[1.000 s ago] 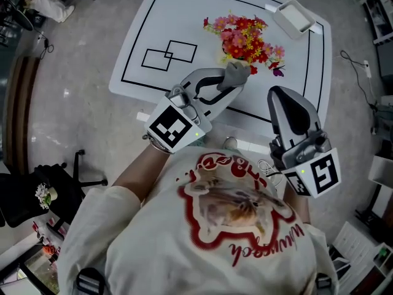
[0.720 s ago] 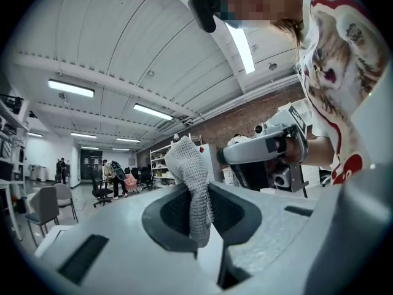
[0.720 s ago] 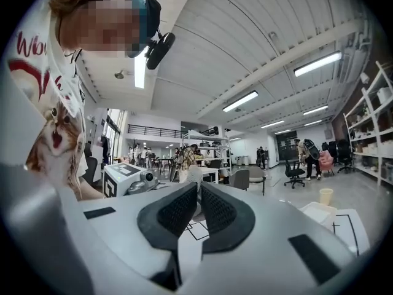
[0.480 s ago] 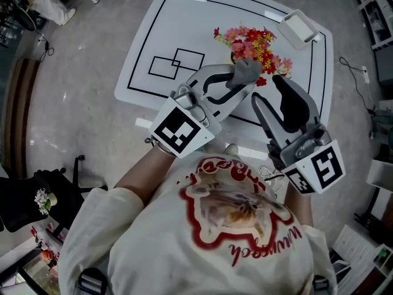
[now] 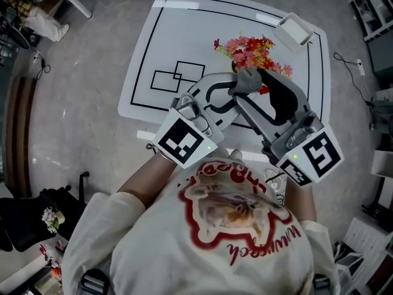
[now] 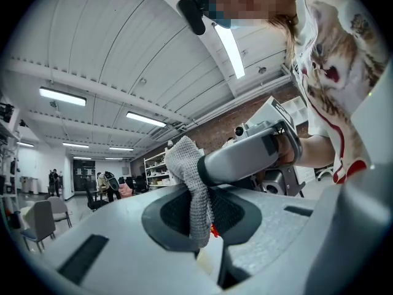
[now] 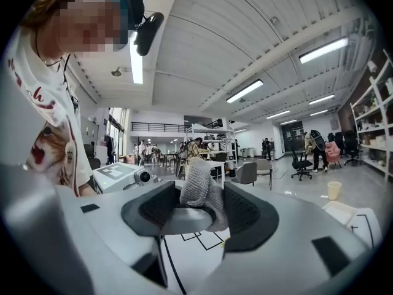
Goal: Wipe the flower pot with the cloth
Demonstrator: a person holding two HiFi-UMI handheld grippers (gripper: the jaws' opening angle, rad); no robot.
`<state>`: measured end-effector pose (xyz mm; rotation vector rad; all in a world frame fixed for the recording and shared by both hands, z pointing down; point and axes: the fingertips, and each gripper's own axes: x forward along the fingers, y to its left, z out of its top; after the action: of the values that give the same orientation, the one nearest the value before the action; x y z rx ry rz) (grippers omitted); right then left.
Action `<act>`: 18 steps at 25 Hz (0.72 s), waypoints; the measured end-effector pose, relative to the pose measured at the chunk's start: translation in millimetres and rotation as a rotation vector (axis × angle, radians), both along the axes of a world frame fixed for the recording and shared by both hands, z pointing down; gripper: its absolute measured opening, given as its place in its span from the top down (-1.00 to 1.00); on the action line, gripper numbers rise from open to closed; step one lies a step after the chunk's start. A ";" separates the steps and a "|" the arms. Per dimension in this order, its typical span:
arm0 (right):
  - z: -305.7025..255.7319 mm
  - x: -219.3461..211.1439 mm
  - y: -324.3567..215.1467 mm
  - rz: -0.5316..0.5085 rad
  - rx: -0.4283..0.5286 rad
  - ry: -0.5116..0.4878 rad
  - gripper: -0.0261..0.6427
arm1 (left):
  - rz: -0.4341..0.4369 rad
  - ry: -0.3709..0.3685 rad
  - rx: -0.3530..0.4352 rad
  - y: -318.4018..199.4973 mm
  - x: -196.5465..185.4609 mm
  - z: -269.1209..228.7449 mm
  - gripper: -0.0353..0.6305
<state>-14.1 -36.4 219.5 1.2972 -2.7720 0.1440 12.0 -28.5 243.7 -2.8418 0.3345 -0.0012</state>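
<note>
Cloth handover, it seems, over the desk's [image 5: 184, 35] near right side
The left tool [image 6: 198, 223] pinches the cloth [image 7: 198, 186]; the right tool's [image 7: 201, 214] jaws have just opened wide and straddle it without pressing. The right should probably close on the cloth's bulk before the left lets go. The flower pot, hidden under its flowers [image 5: 249, 47], stands toward the far right corner

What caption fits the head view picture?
Left gripper pinches a grey knitted cloth; right gripper, jaws just opened, straddles it above a white table with red and pink flowers.
</note>
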 end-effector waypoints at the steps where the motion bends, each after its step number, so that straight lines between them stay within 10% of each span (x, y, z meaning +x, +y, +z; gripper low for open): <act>1: 0.6 -0.9 -1.5 0.006 0.004 0.015 0.23 | 0.008 0.000 0.003 -0.4 -0.8 -0.1 0.77; 18: -3.2 -6.4 -5.8 0.175 0.082 0.112 0.72 | 0.157 -0.024 -0.042 0.3 -6.6 3.5 0.77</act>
<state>-20.5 -42.2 216.4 1.5169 -2.5956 -0.0318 5.4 -28.1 247.2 -2.8991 0.1074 -0.0101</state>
